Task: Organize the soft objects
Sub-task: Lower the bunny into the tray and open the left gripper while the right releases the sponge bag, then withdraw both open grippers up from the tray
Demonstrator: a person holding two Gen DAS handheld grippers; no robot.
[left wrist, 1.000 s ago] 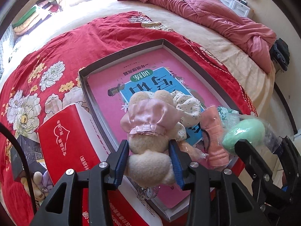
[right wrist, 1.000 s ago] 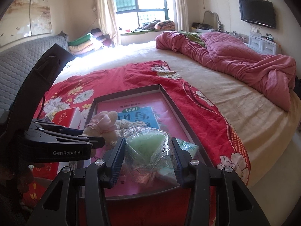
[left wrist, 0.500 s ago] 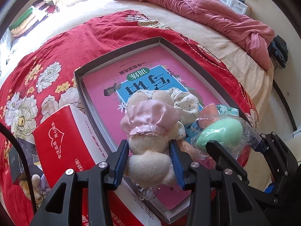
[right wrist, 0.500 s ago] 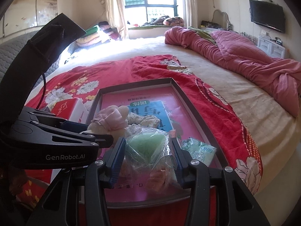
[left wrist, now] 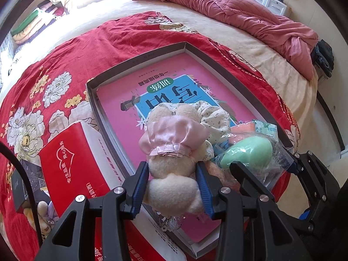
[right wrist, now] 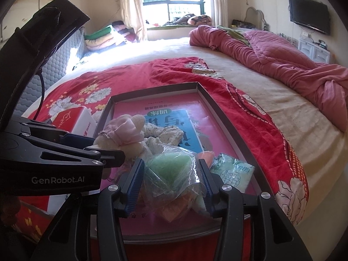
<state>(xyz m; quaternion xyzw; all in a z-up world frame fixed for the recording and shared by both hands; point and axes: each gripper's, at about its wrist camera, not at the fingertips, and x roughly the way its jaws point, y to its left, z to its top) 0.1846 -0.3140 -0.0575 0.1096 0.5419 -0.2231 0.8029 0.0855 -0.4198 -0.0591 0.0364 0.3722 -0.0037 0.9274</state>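
Left gripper (left wrist: 173,187), pitched steeply down over the near left corner of the tray (left wrist: 139,59), pinches the cream plush doll (left wrist: 171,163) at its waist, blue pads pressed into both flanks; this grip and the doll's place in the view match the frame one second earlier. The doll's pink frilled skirt (left wrist: 171,133) hangs just ahead of the fingertips, with a floral scrunchie (left wrist: 214,117) touching it on the far right side. Right gripper (right wrist: 170,182), tilted less steeply, has come down and in toward the left gripper since the earlier frame: in the left wrist view it now stands just right of the doll, where before it sat nearer the picture's right edge. Its jaws have just been opening; the green sponge in a clear bag (right wrist: 174,163) lies between the pads, the crinkled film touching both, though whether they press it cannot be told. The bag, earlier held above the tray floor, now sits low against the pink book (right wrist: 156,106) lining the tray. Just right of the right gripper lie an orange soft item (right wrist: 206,155) and a pale green tissue pack (right wrist: 233,171), both inside the tray. Left of the left gripper, outside the tray wall, stands a red and white box (left wrist: 71,158). Beyond everything spreads the red floral blanket (left wrist: 121,34), then the pink quilt (right wrist: 282,58) farther off.
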